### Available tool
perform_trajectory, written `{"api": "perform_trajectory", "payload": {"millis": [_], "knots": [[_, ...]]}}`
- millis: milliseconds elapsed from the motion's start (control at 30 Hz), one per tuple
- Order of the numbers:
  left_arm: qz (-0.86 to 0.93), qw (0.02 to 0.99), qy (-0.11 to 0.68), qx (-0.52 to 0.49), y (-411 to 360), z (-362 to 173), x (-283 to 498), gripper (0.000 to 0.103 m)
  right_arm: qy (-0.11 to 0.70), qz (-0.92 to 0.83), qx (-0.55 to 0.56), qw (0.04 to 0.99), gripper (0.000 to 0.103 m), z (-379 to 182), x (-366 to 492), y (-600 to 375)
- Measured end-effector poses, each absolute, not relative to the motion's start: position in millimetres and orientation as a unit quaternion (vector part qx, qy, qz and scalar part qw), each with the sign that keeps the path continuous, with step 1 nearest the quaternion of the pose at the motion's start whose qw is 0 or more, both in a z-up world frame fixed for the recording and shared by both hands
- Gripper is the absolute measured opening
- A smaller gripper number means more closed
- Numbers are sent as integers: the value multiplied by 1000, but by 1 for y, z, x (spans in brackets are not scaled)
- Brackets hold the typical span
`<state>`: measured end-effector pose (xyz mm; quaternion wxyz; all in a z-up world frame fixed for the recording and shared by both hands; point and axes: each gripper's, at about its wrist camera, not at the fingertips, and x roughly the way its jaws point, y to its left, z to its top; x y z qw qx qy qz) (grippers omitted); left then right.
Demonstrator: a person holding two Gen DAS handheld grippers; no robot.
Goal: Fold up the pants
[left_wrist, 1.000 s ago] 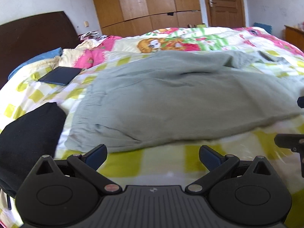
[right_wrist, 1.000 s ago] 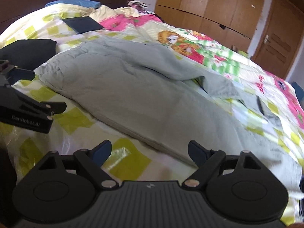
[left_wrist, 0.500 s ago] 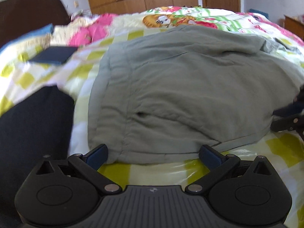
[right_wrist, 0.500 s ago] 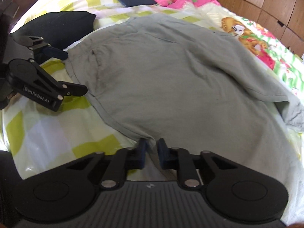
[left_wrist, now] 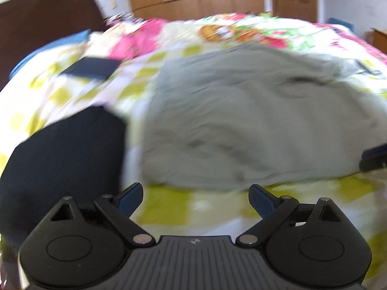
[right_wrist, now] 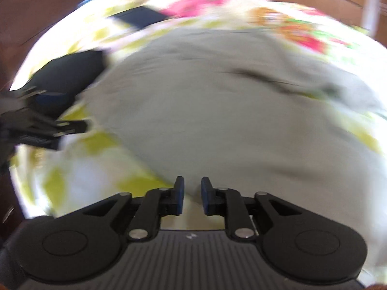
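Grey-green pants (left_wrist: 241,125) lie spread on the bed, and fill the right wrist view (right_wrist: 229,111). My left gripper (left_wrist: 196,197) is open and empty, just short of the pants' near edge. My right gripper (right_wrist: 192,197) is nearly shut on the near edge of the pants, with fabric between its pads. The right gripper shows at the right edge of the left wrist view (left_wrist: 375,158). The left gripper shows at the left of the right wrist view (right_wrist: 48,125). Both views are blurred by motion.
A black folded garment (left_wrist: 63,159) lies left of the pants, also seen in the right wrist view (right_wrist: 65,72). A dark blue flat item (left_wrist: 92,68) lies further back. The bedspread (left_wrist: 193,207) is yellow-checked. A dark headboard (left_wrist: 43,21), wooden wardrobes and a door stand behind.
My right gripper closed on the pants' near edge and is now pulling it, bunching the cloth. My left gripper stayed open and drew back slightly from the edge.
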<state>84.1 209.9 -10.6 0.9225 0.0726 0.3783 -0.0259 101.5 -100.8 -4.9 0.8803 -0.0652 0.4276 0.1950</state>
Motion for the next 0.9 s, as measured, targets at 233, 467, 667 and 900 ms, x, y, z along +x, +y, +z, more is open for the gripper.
{"api": "perform_trajectory", "payload": {"millis": [233,467,667,900], "knots": [[-153,918,352,100,85,-7,102,103,415,-87,51,904,32,-31,67,-313],[-206,888,388,134,-3,-31,129,103,416,-179,112,884,26,-61,79,-412],[-162,891,401,141,3,-16,119,103,386,-143,57,910,29,-47,54,-389],[-108,912,363,159,41,33,83,103,356,-30,26,933,30,-22,66,-333]]}}
